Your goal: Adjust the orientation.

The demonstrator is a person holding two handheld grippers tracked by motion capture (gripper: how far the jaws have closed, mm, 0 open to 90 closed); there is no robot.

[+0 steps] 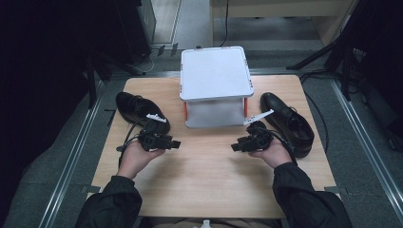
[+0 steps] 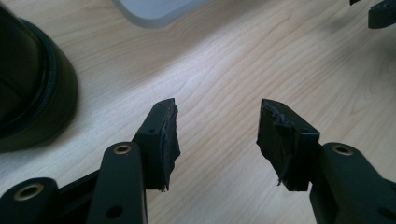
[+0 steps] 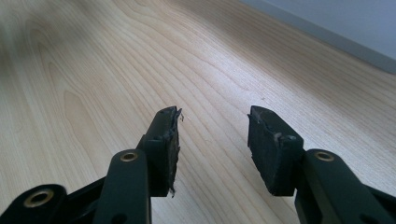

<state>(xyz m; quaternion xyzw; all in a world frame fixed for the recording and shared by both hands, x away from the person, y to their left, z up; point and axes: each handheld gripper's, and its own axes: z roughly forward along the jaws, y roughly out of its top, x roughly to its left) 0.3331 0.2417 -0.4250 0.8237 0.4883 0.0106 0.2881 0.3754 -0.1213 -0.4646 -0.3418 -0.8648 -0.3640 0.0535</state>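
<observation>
I see two black shoes flanking the white stand (image 1: 216, 76) on my bench (image 1: 209, 190): the left shoe (image 1: 135, 108) at about ten o'clock, the right shoe (image 1: 291, 121) at about three. My left gripper (image 1: 175, 143) sits just at five o'clock of the left shoe, not touching it; its jaws stand apart with only bare wood between them, and the shoe's toe (image 2: 32, 93) shows at nine o'clock in the left gripper view. My right gripper (image 1: 235, 147) sits beside the right shoe, at its eight o'clock, jaws likewise apart over bare wood. The two grippers point toward each other across the bench's middle.
</observation>
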